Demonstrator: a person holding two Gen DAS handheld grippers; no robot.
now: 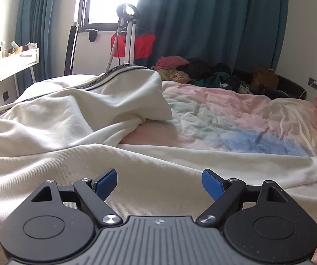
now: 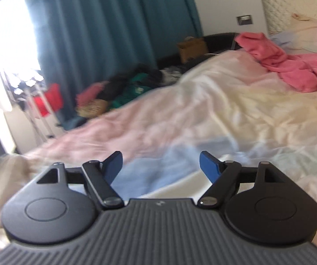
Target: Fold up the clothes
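Bed (image 1: pixel 235 114): cream garment (image 1: pixel 70 121) fills lower left, directly under the wide, empty left gripper (image 1: pixel 159 184); right gripper (image 2: pixel 161 165) wide, empty, farther off.

1. Cream cotton garment (image 1: pixel 74 119), plain, edged with a dark band of small pale lettering (image 1: pixel 123 68) at 11 o'clock.
2. Rumpled pastel bedspread (image 1: pixel 235 119): pink, mint, pale yellow, with a blue patch at 3 o'clock.
3. Teal pleated curtains (image 1: pixel 213 22) at 12 o'clock.
4. Bright red cloth (image 1: pixel 143 44) on a silver stand.
5. Coral-pink fleecy blanket (image 2: pixel 291 64) at 2 o'clock.
6. Blue finger pads (image 1: pixel 106 184) on black-and-grey grippers.
7. Heap of dark, pink and, seemingly, green clothes (image 1: pixel 202 70).
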